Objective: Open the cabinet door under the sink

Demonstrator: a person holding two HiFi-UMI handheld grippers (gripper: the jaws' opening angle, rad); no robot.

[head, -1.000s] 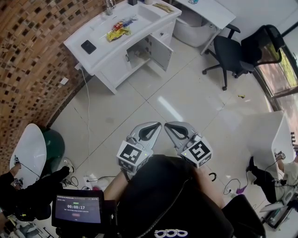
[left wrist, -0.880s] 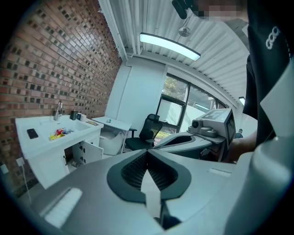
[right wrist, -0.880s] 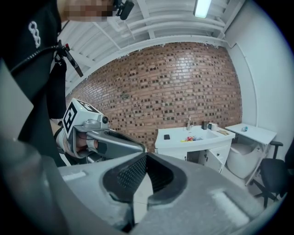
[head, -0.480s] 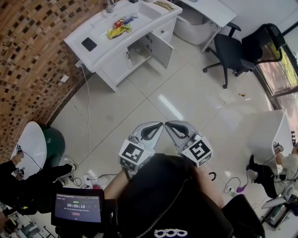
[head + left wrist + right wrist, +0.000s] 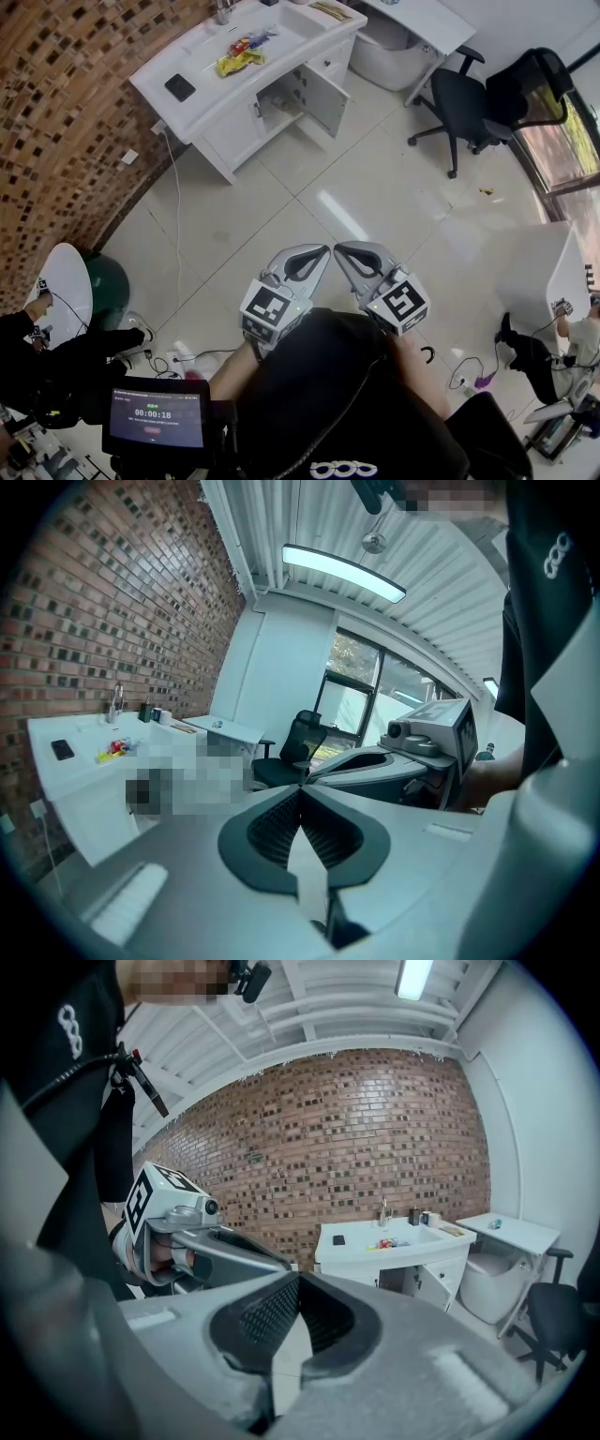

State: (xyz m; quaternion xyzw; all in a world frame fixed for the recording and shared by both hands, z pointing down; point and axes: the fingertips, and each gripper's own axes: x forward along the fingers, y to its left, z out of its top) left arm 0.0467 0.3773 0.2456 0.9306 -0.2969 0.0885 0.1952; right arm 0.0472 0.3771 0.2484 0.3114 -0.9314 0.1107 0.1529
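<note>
The jaws of the left gripper [image 5: 300,789] are seen pressed together at their tips, with nothing caught between the ribbed pads. The jaws of the right gripper [image 5: 298,1277] are likewise closed tip to tip and empty. Both grippers are held side by side, close in front of the person's dark-clothed body [image 5: 337,394], their tips angled toward each other above the pale tiled floor [image 5: 309,202]. Neither is near the cabinet. The cabinet door [image 5: 323,101] is found well apart from them, across the floor at the top of the head view, under the white sink unit [image 5: 211,98] that stands against the brick wall [image 5: 66,103]. The door is a plain white panel and is already swung outward, so that a dark opening [image 5: 278,105] is exposed beside it; what lies inside cannot be made out. A small drawer front [image 5: 331,66] is seen just beside the door's upper edge. On the countertop a flat black thing, possibly a phone [image 5: 179,88], is lying near yellow and red packets [image 5: 239,56], with the basin [image 5: 286,28] beyond them. A black office chair [image 5: 464,103] is placed to the right of the unit, and a cable [image 5: 176,225] is trailed down the floor from the wall.
</note>
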